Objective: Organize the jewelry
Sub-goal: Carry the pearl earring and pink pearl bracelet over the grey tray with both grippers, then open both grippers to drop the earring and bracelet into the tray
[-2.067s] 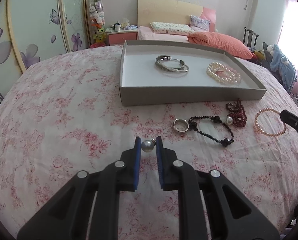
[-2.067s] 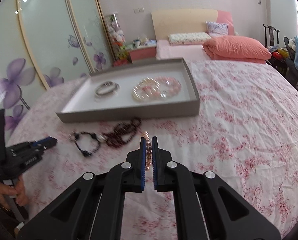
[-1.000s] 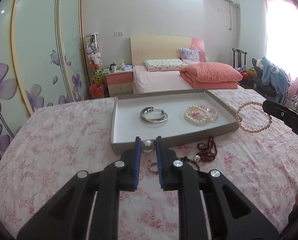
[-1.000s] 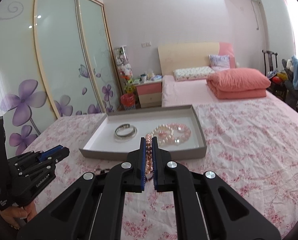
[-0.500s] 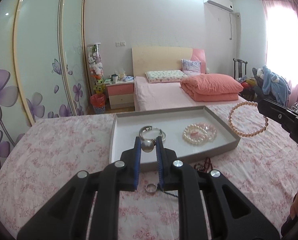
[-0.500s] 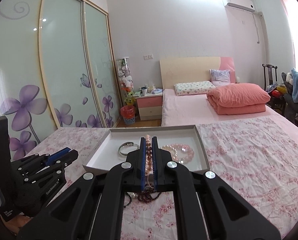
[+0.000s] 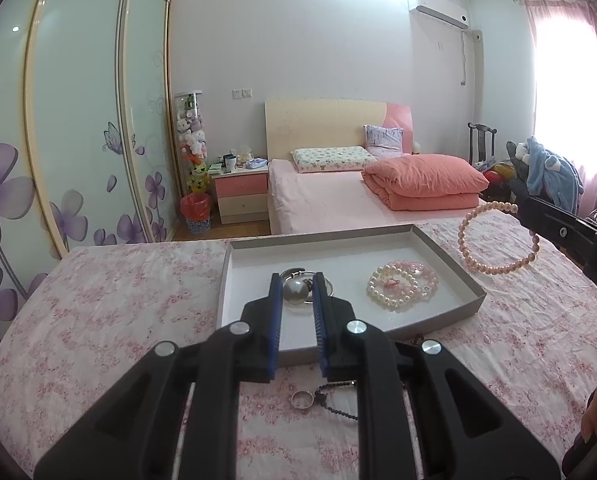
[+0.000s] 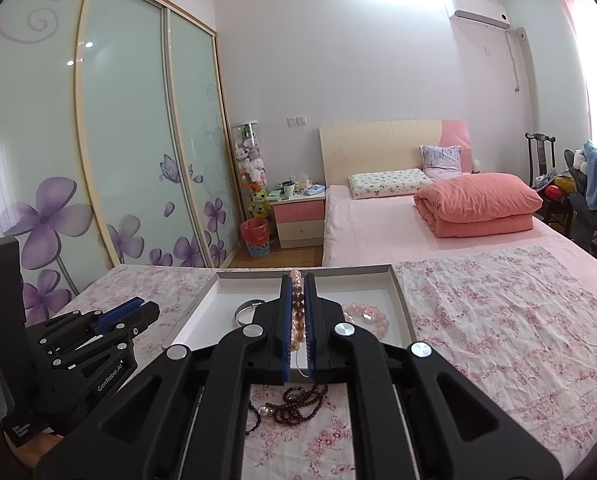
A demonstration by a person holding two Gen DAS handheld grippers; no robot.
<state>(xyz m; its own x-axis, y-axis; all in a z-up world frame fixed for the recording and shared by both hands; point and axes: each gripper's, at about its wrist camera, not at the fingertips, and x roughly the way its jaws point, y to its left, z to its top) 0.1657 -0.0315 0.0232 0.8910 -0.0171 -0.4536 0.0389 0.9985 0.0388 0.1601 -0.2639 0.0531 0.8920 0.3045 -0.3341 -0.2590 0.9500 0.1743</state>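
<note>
- Left wrist view: the left gripper is pinching a smooth, round grey pearl bead between its blue ribbed pads, holding it over the near part of the grey tray.
- Nearer than the tray, on the creased pink floral bedspread, a plain metal ring is lying beside a string of small black beads.
- Inside the tray's flat white floor, shiny metal bangles are sitting just behind the bead, and a coiled cluster of white and pink pearl bracelets is lying to their right.
- Right of the tray and raised above the bedspread, the right gripper is clamping a hoop-shaped pink pearl bracelet.
- Right wrist view: that bracelet is showing edge-on between the closed pads, over the tray's near edge; dark red beads are bunching on the bedspread just before the tray.
</note>
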